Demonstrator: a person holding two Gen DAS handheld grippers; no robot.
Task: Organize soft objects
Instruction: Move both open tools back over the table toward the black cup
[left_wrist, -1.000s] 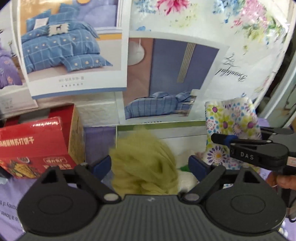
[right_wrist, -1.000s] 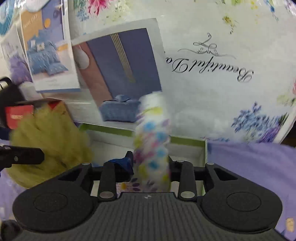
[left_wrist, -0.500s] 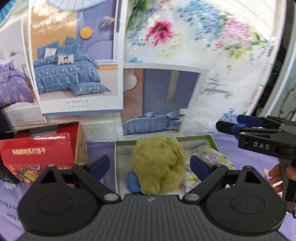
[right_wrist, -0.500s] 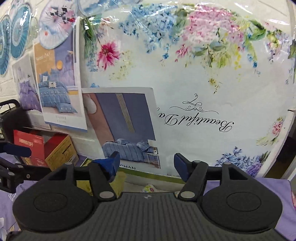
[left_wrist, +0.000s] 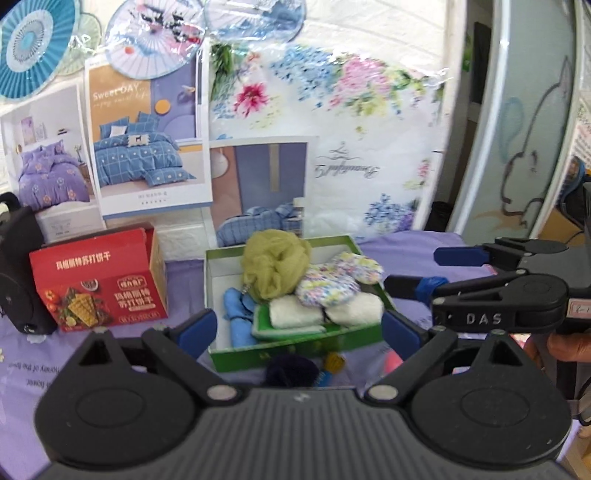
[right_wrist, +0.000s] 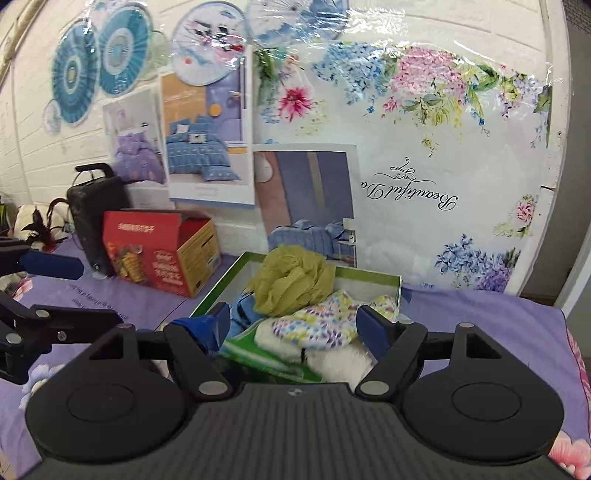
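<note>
A green box (left_wrist: 295, 352) (right_wrist: 369, 275) on the purple cloth holds soft things: an olive mesh puff (left_wrist: 275, 264) (right_wrist: 293, 278), a floral cloth (left_wrist: 334, 284) (right_wrist: 317, 321), white fluffy pieces (left_wrist: 291, 312) (right_wrist: 340, 363) and a blue cloth (left_wrist: 238, 314). My left gripper (left_wrist: 299, 326) is open and empty, held back from the box's near side. My right gripper (right_wrist: 293, 323) is open and empty, just short of the box; it also shows at the right of the left wrist view (left_wrist: 436, 271).
A red snack carton (left_wrist: 99, 284) (right_wrist: 159, 251) stands left of the box, a black case (right_wrist: 98, 218) behind it. A dark pompom (left_wrist: 291, 369) and small bright items lie before the box. Posters and a floral sheet cover the wall behind.
The left gripper let go of the olive puff and the right let go of the floral cloth; both now lie in the box. Both grippers have pulled back and up, open.
</note>
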